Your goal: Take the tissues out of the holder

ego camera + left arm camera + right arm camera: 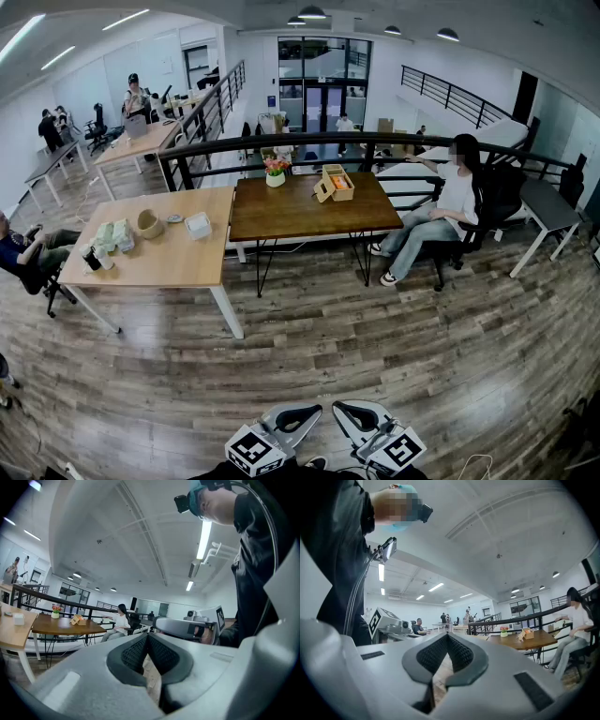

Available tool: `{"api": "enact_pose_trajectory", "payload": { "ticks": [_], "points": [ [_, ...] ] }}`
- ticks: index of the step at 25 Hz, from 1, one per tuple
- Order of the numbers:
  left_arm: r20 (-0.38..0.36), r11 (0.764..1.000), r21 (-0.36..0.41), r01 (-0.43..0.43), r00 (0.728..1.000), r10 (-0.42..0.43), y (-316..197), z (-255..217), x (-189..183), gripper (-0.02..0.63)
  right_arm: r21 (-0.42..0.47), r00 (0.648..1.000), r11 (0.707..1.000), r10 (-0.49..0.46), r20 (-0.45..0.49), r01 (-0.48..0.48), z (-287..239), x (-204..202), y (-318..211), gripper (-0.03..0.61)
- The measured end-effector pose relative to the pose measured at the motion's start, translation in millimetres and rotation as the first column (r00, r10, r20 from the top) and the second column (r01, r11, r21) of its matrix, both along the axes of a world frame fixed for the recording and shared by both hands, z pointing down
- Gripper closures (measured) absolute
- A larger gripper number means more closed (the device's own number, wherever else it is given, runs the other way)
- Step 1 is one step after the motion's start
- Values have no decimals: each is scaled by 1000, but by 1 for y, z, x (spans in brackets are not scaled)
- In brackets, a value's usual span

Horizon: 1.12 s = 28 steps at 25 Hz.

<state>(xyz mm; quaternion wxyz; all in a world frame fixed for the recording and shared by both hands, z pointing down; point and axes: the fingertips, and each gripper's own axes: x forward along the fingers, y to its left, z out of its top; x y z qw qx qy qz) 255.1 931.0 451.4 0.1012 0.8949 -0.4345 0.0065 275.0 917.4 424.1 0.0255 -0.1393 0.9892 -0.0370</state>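
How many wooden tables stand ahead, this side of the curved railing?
2: the light table at left, the dark table right beside it. Other desks stand farther off.

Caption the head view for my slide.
Left claw and right claw, both shut and empty, held low, far from the dark table bearing the wooden tissue holder.

Wood floor (319, 366) open to dark table (286, 214) front by wooden holder (336, 184); seated person (450, 206) crowds right end, light table (173, 255) left.
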Motion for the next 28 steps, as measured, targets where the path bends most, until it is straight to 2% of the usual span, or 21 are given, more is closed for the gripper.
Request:
{"api": "enact_pose_trajectory", "payload": {
  "ticks": [14, 22, 28],
  "points": [
    [12, 999, 25, -21, 1000, 21, -1, -9, 4, 620, 9, 1000, 1000, 14, 25, -14, -11, -1, -1, 574],
    [38, 999, 39, -37, 999, 35, -2, -10, 9, 621, -3, 999, 999, 48, -2, -48, 2, 13, -7, 574],
    [23, 999, 40, -29, 999, 28, -20, -10, 1, 621, -25, 998, 998, 58, -8, -58, 3, 4, -24, 574]
  ]
}}
